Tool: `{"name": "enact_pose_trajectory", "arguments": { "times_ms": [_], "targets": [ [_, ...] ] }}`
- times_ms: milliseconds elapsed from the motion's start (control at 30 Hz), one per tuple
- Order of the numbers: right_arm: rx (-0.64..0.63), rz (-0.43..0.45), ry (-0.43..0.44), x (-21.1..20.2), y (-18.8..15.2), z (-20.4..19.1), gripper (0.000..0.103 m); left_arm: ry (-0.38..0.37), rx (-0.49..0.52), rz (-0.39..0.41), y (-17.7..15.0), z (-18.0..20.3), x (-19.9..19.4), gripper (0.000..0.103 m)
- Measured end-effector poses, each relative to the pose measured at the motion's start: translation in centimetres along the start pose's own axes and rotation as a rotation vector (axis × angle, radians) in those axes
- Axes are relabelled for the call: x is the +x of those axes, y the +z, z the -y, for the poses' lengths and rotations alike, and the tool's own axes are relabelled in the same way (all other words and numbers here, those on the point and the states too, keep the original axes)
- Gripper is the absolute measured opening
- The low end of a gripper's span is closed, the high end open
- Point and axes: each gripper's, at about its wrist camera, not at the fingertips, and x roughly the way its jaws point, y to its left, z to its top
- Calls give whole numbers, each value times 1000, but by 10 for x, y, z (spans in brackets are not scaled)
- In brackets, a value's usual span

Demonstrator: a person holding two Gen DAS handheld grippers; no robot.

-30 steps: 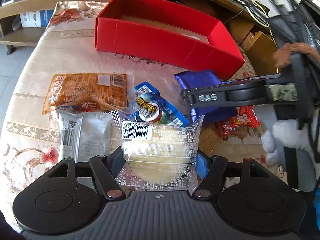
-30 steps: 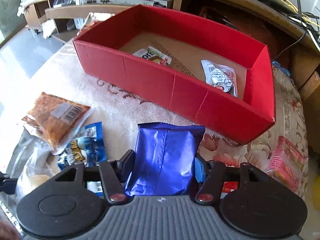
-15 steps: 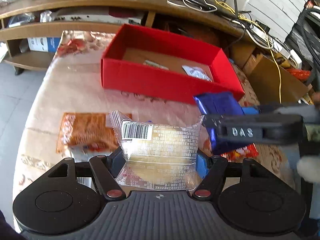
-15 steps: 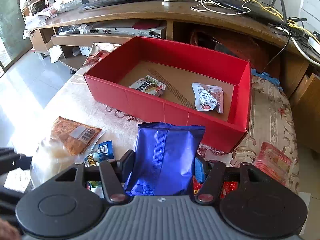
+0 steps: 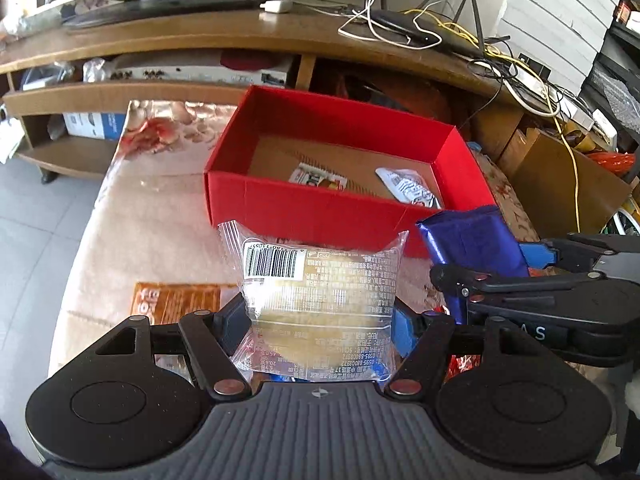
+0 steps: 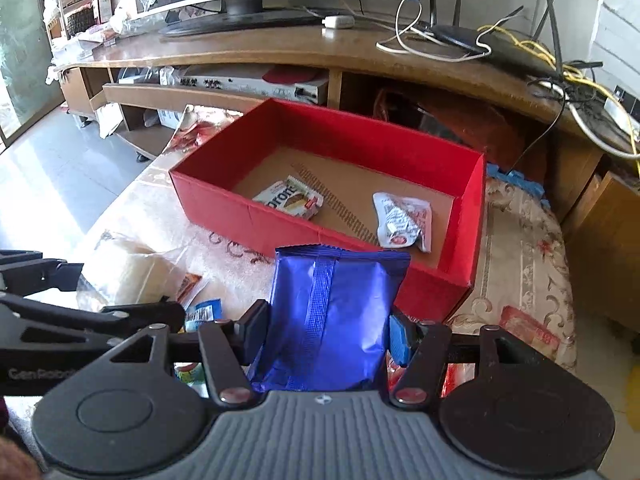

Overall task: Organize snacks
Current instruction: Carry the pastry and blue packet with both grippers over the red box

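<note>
My left gripper (image 5: 318,320) is shut on a clear packet with a yellow cake (image 5: 316,292) and holds it above the table, short of the red box (image 5: 308,208). My right gripper (image 6: 328,328) is shut on a blue foil packet (image 6: 336,304), also raised in front of the red box (image 6: 280,228). The blue packet (image 5: 472,240) and the right gripper show at the right of the left wrist view. Two snack packets lie inside the box: a white wafer packet (image 6: 290,198) and a white pouch (image 6: 402,220).
On the table lie an orange packet (image 5: 176,304), a blue-and-white packet (image 6: 202,312) and a red packet (image 6: 528,332). A wooden TV stand (image 6: 320,52) with cables and a router stands behind the box. Tiled floor lies to the left.
Both grippers have risen and moved toward the red box with their packets; the box's inside has come into view. Both grips are unchanged.
</note>
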Motion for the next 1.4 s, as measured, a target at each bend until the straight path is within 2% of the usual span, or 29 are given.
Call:
{"name": "enact_pose_trajectory", "arguments": {
  "times_ms": [133,400,733,1400],
  "targets": [
    [-6,30,-40,-5,4,2,56,-1,17,17,6,4,1,75],
    [33,67,-62,-13,11,14,56,-2,32,51,21,12,4,75],
    [77,130,-102,-18,38,31,56,18,60,121,55,26,8,74],
    [152,134,-121,31,75,65,56,117,130,142,98,42,56,73]
  ]
}}
